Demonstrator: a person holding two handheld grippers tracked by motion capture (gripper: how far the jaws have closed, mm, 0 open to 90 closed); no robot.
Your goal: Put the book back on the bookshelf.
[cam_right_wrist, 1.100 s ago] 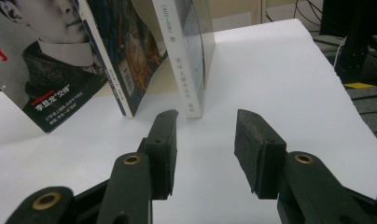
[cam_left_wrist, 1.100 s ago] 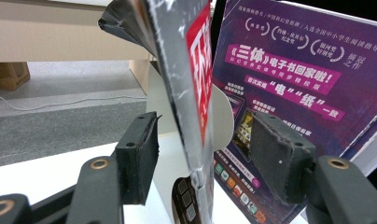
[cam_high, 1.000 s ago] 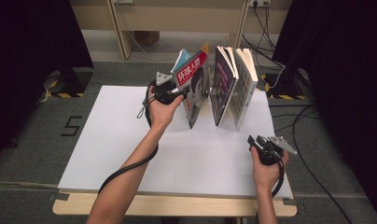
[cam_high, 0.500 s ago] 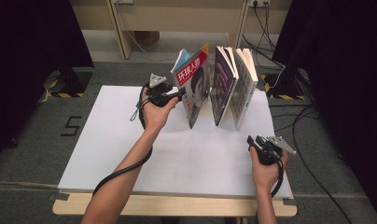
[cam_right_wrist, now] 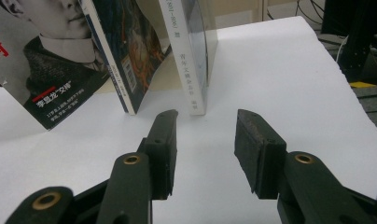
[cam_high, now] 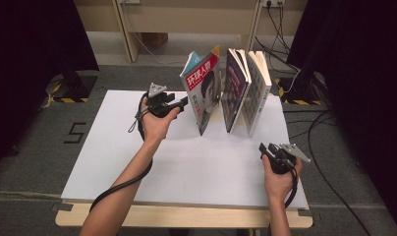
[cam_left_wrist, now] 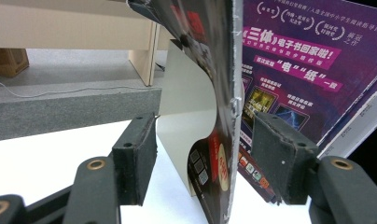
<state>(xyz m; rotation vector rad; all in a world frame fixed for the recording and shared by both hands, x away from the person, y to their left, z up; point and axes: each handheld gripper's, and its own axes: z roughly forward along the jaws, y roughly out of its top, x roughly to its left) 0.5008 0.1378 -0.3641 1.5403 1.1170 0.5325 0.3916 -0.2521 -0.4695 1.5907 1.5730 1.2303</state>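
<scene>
The left tongs [cam_high: 183,103] stand released astride the front edge of the red-covered magazine [cam_high: 202,91], which stands upright near the far edge of the white worktop [cam_high: 113,147]. Just beside it stand a purple-backed book [cam_high: 234,88] and a pale book [cam_high: 258,91], crowding that side. The right tongs [cam_high: 263,149] gape with nothing between them near the right front corner, bare worktop ahead.

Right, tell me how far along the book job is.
Done: three books stand leaning on the table. In hand: the left gripper has its open jaws astride the edge of the red-covered magazine, pads not yet pressing. Left: closing on it and moving it. The right gripper waits open near the white-spined book.
</scene>
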